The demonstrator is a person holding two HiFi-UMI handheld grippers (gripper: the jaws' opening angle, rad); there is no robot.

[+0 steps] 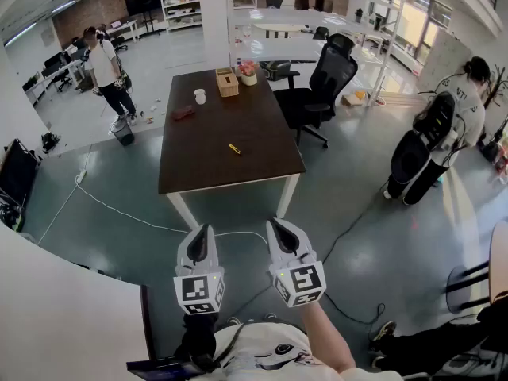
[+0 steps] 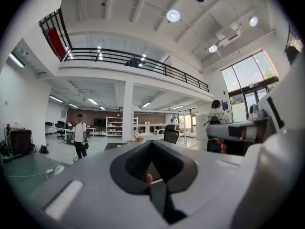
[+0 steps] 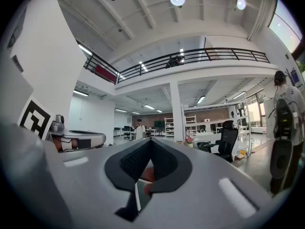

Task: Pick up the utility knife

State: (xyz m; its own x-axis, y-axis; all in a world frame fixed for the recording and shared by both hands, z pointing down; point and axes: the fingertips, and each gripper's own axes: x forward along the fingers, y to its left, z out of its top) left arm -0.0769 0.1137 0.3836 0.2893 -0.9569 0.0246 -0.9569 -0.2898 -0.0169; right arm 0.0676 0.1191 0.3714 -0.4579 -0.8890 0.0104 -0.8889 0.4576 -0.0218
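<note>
I hold the left gripper (image 1: 203,236) and the right gripper (image 1: 279,232) side by side, level and low in front of me; both have their jaws closed together with nothing between them, which fits a stage where there is nothing yet within reach to take. The utility knife (image 1: 235,149), a small yellow one, lies flat on the dark bench (image 1: 198,161), roughly mid-surface and a little towards the near edge; it is well apart from both grippers, with open floor between us. It lies alone; the tissue box (image 1: 227,82), the flower pot (image 1: 249,73) and the white cup (image 1: 199,96) cluster at the far end, so I judge the approach from my side unobstructed. I would guess the jaws must open before the grasp, and the knife's flat, thin lie may make it awkward to pinch off the surface. As for writing: each marker cube (image 1: 301,282) shows only a black-and-white square pattern, no words; any print on the knife or the tissue box is too small for me to read.
</note>
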